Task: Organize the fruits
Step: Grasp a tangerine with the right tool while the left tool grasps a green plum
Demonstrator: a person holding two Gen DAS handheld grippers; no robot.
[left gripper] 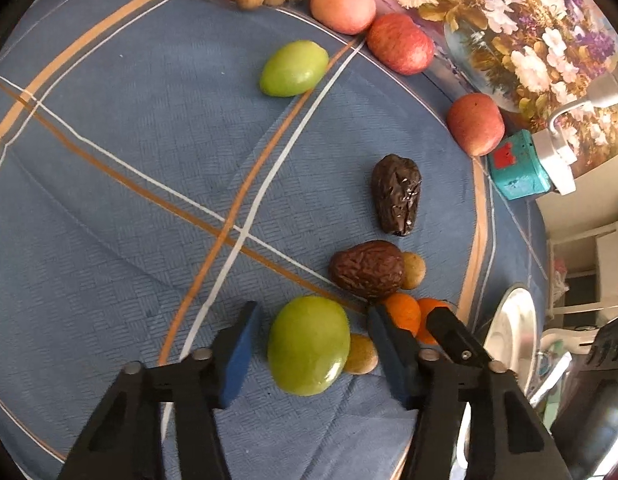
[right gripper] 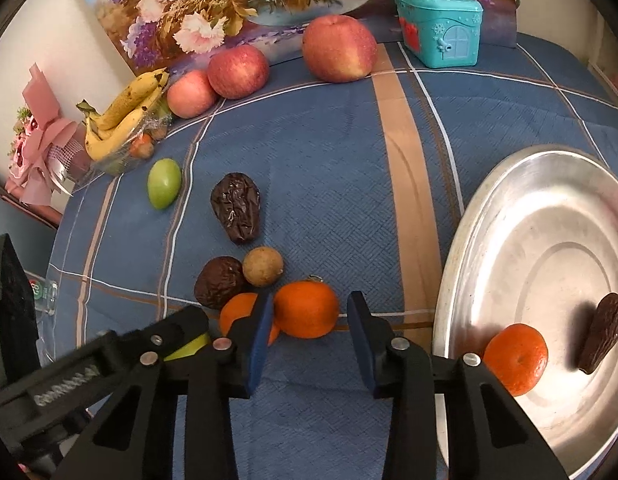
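Observation:
My left gripper (left gripper: pixel 315 320) is open around a green fruit (left gripper: pixel 308 347) on the blue cloth, jaws apart on each side and not touching it. A small tan round fruit (left gripper: pixel 361 356) lies against it. My right gripper (right gripper: pixel 309 312) is open, straddling an orange (right gripper: pixel 307 309); a second orange (right gripper: pixel 239 314) sits behind its left finger. Two dark dried dates (right gripper: pixel 237 207) (right gripper: pixel 219 282) and a tan round fruit (right gripper: pixel 263 266) lie beyond. The metal plate (right gripper: pixel 489 216) at right holds an orange (right gripper: pixel 517 358) and a date (right gripper: pixel 603 332).
Three red apples (right gripper: pixel 340 48) (right gripper: pixel 237 71) (right gripper: pixel 191 94) line the back by a flower painting (right gripper: pixel 213 4). Bananas (right gripper: pixel 121 118) sit in a clear bag at far left, another green fruit (right gripper: pixel 164 183) near them. A teal toy house (right gripper: pixel 439 26) stands at back right.

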